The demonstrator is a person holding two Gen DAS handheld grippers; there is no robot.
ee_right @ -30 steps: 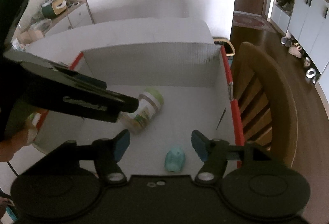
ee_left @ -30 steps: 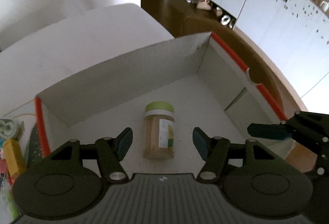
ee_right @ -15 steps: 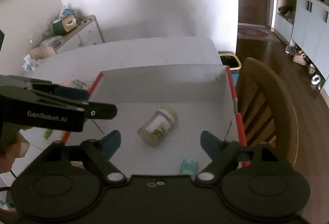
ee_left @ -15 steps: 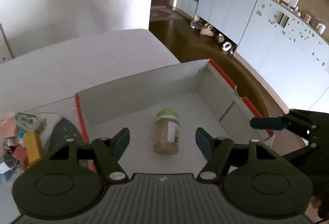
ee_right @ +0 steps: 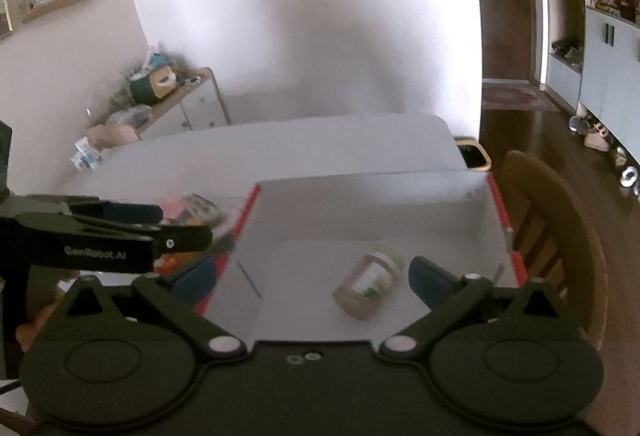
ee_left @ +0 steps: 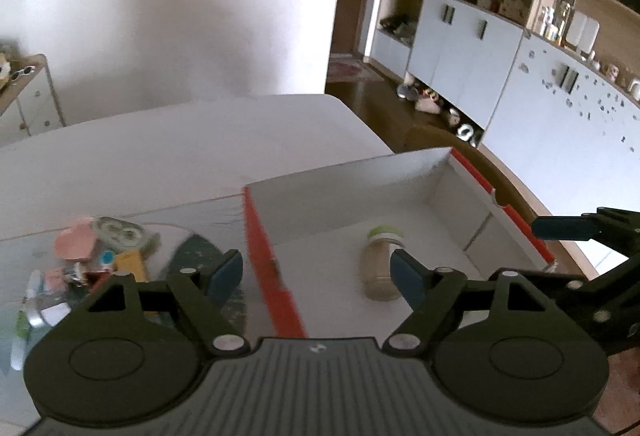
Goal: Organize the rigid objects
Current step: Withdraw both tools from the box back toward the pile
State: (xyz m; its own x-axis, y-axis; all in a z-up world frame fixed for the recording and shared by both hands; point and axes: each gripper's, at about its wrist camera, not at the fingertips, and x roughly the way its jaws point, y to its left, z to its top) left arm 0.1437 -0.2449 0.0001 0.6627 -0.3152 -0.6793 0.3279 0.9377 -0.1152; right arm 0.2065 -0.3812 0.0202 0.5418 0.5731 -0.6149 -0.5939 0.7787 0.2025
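Currently both grippers are empty. The left gripper (ee_left: 316, 272) has its jaws opening with nothing held between them; it hangs over the near left rim of the box (ee_left: 272, 268). The right gripper (ee_right: 316, 280) has its jaws opening too, also empty, above the box floor. Farther in, one jar (ee_right: 368, 290) lies on its side inside the box: that item counts as stowed. Left of the box, a pile of small items (ee_left: 92, 260) rests on the bench (ee_left: 160, 156), apparently not yet sorted.
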